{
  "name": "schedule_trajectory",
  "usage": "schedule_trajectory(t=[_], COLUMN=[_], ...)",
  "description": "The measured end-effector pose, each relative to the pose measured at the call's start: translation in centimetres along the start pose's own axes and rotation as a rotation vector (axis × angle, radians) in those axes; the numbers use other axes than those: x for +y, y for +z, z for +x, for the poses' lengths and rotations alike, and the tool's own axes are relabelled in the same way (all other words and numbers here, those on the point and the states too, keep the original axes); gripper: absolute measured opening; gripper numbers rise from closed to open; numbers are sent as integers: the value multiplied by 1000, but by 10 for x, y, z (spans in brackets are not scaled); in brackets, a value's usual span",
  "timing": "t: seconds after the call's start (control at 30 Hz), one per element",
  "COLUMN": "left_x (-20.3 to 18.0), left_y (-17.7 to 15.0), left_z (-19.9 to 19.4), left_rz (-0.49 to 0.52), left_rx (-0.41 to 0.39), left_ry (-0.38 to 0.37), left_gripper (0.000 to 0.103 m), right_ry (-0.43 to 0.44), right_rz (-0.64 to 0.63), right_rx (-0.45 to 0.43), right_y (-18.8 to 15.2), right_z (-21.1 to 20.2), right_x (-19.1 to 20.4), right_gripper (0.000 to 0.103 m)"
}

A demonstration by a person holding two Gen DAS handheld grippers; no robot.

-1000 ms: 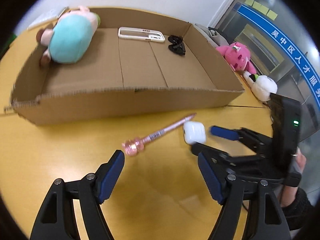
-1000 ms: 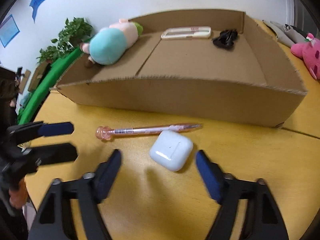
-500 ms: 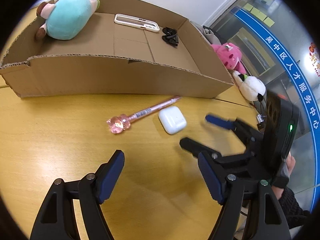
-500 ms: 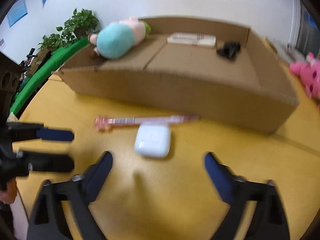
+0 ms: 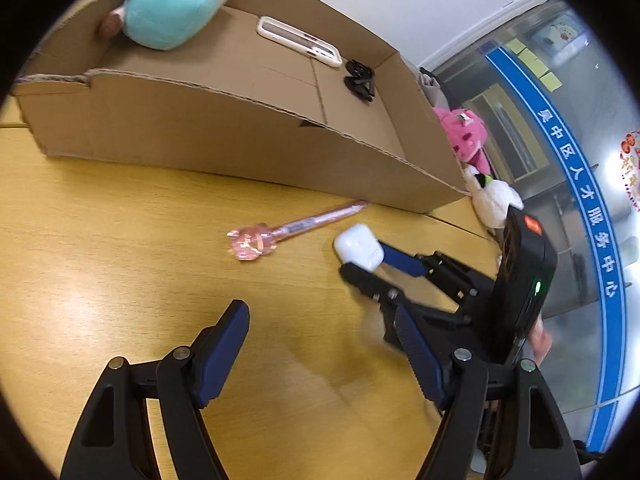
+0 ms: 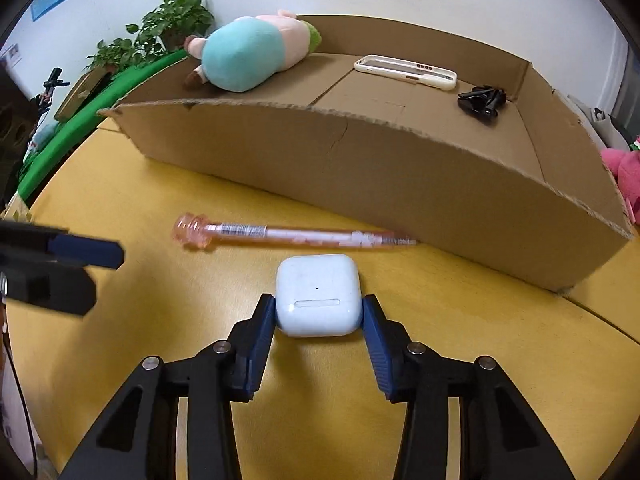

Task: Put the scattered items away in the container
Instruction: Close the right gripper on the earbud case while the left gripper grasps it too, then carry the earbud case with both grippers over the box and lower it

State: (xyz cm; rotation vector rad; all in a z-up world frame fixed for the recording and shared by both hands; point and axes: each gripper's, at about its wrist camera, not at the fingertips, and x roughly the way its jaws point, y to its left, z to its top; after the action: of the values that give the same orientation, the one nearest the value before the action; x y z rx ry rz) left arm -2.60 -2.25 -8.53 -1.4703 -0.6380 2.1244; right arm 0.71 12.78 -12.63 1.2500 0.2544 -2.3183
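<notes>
My right gripper is shut on the white earbud case on the yellow table; the same case shows between its fingers in the left wrist view. A pink pen lies just beyond it, along the front wall of the cardboard box. The pen also lies ahead of my left gripper, which is open and empty above the table. Inside the box lie a teal plush toy, a white phone case and a black clip.
A pink plush and a white plush sit on the table to the right of the box. Green plants stand behind the table at the left. A glass wall is at the right.
My right gripper moved forward and closed its fingers on the earbud case. My left gripper drew back and turned left, staying open.
</notes>
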Motion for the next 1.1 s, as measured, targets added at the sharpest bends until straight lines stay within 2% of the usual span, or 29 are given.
schedule_trajectory(t=[0.2, 0.33, 0.37, 0.4, 0.43, 0.5, 0.87, 1.1], left_x=[-9, -19, -21, -23, -24, -25, -42, -60], left_y=[7, 11, 11, 11, 11, 11, 15, 37], left_z=[23, 37, 38, 40, 40, 40, 26, 7], left_rz=[-59, -75, -78, -80, -82, -94, -25, 60], left_rx=[91, 124, 127, 129, 133, 140, 109, 74], left_ry=[-199, -242, -244, -247, -252, -275, -184, -113], left_gripper=[75, 71, 65, 50, 41, 30, 27, 26], right_ry=[94, 127, 129, 130, 135, 137, 165, 164], right_rz=[43, 35, 31, 27, 22, 12, 2, -60], right_rx=[-72, -109, -117, -124, -126, -121, -90, -42], right_y=[-13, -13, -13, -13, -12, -12, -4, 29], right_z=[-40, -62, -65, -69, -71, -72, -73, -80], right_x=[6, 14, 16, 17, 19, 21, 21, 20], right_gripper=[47, 47, 47, 47, 47, 47, 47, 47])
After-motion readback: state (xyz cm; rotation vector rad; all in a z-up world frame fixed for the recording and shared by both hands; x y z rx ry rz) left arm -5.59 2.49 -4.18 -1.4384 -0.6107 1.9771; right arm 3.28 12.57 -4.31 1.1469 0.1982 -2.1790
